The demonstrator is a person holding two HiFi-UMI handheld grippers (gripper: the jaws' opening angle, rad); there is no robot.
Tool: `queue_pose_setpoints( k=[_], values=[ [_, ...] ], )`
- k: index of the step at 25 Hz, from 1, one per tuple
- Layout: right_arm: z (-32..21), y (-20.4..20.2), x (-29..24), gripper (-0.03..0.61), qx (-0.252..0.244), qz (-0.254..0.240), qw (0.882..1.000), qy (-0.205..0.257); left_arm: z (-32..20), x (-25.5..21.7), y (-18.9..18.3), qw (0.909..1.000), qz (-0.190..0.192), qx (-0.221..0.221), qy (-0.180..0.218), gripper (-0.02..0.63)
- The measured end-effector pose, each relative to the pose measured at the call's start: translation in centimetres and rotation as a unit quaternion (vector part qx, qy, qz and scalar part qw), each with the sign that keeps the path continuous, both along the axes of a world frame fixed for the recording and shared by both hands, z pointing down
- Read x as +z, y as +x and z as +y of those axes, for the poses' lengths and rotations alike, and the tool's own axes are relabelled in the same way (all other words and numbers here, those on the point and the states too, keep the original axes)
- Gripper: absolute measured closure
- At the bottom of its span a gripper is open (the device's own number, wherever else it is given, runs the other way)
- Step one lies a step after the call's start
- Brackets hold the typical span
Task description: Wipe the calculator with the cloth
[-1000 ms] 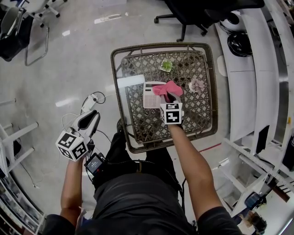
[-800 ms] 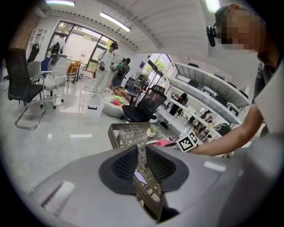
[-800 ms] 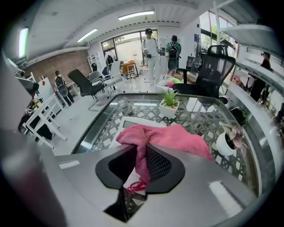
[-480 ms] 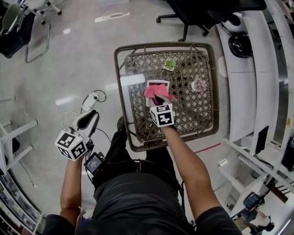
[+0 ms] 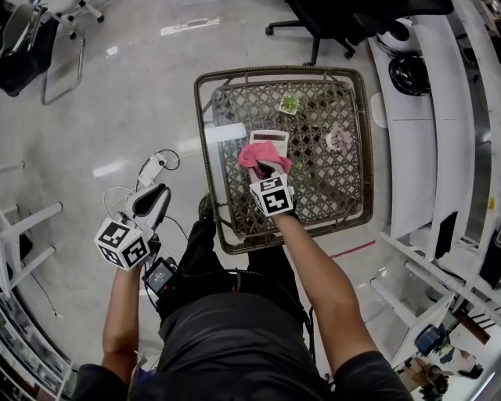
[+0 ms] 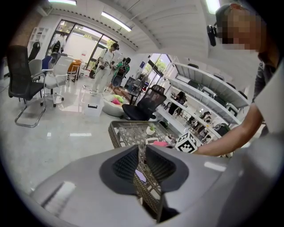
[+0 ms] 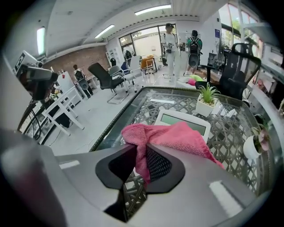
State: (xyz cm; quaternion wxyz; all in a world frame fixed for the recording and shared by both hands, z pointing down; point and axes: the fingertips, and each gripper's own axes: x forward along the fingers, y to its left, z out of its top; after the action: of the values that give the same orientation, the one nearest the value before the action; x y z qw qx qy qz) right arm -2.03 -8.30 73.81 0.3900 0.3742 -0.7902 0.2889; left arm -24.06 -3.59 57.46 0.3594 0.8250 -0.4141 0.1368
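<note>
A white calculator [image 5: 268,139] lies on the wicker glass-topped table [image 5: 352,196]; its display end [image 7: 183,120] shows beyond the cloth. The pink cloth [image 5: 261,157] is draped over the calculator's near part. My right gripper [image 5: 267,174] is shut on the cloth [image 7: 175,136], which bunches up between its jaws, pressed down over the calculator. My left gripper [image 5: 150,197] hangs off the table's left side above the floor, jaws together with nothing in them. From the left gripper view [image 6: 141,156] the table [image 6: 128,129] and cloth [image 6: 160,143] lie ahead.
A small potted plant [image 5: 291,103] stands at the table's far edge, a pale little pot [image 5: 338,140] at its right. A white card [image 5: 225,133] lies at the left. White shelving [image 5: 423,157] runs along the right; an office chair [image 5: 329,19] is beyond. Cables [image 5: 156,164] trail on the floor.
My right gripper has dragged the pink cloth leftward across the calculator, from its right side to its middle. The left gripper has stayed almost still beside the table.
</note>
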Motion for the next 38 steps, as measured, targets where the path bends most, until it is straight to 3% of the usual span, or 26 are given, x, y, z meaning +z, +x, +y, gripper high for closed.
queue_pose_setpoints(
  k=[20,38],
  values=[
    [-0.8,11.1,-0.2,0.520,0.065,0.079,0.995,0.017,0.4,0.5,3.4,0.9993,0.000,0.036,-0.011,0.552],
    [-0.5,9.6,0.9,0.520,0.136,0.035,0.990,0.000,0.1,2.4,3.6,0.9989,-0.005,0.039,-0.025,0.552]
  ],
)
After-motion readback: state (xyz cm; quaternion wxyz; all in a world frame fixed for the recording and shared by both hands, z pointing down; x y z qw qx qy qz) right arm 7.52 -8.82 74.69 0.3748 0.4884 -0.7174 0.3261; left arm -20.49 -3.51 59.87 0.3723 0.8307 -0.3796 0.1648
